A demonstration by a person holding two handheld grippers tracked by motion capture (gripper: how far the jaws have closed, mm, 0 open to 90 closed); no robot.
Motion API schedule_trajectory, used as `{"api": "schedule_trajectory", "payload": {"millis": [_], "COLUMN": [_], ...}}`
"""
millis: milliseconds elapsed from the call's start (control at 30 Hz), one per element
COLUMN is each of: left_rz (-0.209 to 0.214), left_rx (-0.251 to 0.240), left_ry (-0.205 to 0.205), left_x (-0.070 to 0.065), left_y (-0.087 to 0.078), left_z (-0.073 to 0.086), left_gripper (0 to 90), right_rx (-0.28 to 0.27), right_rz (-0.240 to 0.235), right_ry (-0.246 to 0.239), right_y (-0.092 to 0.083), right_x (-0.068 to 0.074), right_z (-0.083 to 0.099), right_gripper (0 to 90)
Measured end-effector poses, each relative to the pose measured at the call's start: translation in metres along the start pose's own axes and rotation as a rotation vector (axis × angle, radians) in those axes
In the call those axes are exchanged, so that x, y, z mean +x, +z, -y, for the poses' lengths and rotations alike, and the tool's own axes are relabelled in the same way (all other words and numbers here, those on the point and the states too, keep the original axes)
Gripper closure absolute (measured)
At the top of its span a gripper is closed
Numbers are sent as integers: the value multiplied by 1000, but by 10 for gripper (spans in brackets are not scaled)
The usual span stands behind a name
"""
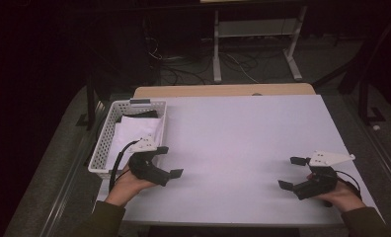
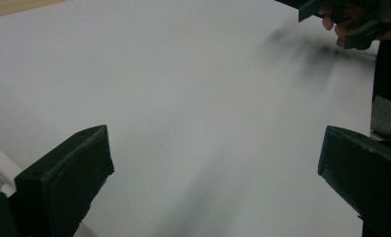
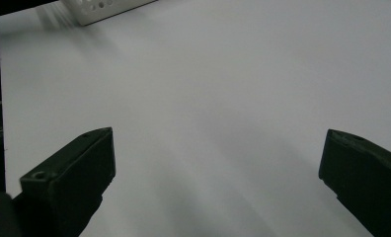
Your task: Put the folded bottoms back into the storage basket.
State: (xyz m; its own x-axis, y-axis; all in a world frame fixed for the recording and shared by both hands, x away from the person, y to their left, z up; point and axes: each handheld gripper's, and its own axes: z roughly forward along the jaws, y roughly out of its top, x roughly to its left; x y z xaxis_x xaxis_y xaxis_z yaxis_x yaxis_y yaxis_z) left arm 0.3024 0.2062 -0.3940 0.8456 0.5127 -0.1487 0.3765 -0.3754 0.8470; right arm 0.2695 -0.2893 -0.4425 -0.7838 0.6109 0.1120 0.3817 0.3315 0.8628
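My left gripper [image 1: 169,161] rests near the table's front left, just beside a white basket [image 1: 104,138]; its jaws stand wide apart with nothing between them. In the left gripper view the left gripper [image 2: 215,158] looks across bare white tabletop toward the other hand. My right gripper [image 1: 291,173] sits near the front right, also open and holding nothing. The right gripper view has the right gripper [image 3: 218,160] spread over plain white surface. The basket holds a white folded cloth or paper [image 1: 136,129] and a dark item [image 1: 139,115] at its far end.
The white table [image 1: 243,133] has a wooden strip [image 1: 223,90] along its far edge. Behind it stand a white frame [image 1: 255,34] and cables on the floor. A corner of the basket [image 3: 104,9] appears at the top of the right gripper view.
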Motion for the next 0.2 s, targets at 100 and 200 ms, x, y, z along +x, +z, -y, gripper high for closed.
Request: {"api": "schedule_trajectory", "payload": {"millis": [100, 200], "left_rz": [2, 2], "left_rx": [-2, -3], "left_ry": [0, 0], "left_x": [0, 0], "left_y": [0, 0], "left_z": [0, 0], "left_gripper": [0, 0], "right_rx": [-1, -4], "right_rz": [-3, -6], "right_ry": [0, 0], "right_y": [0, -1], "right_x": [0, 1], "right_z": [0, -1], "right_gripper": [9, 9]}}
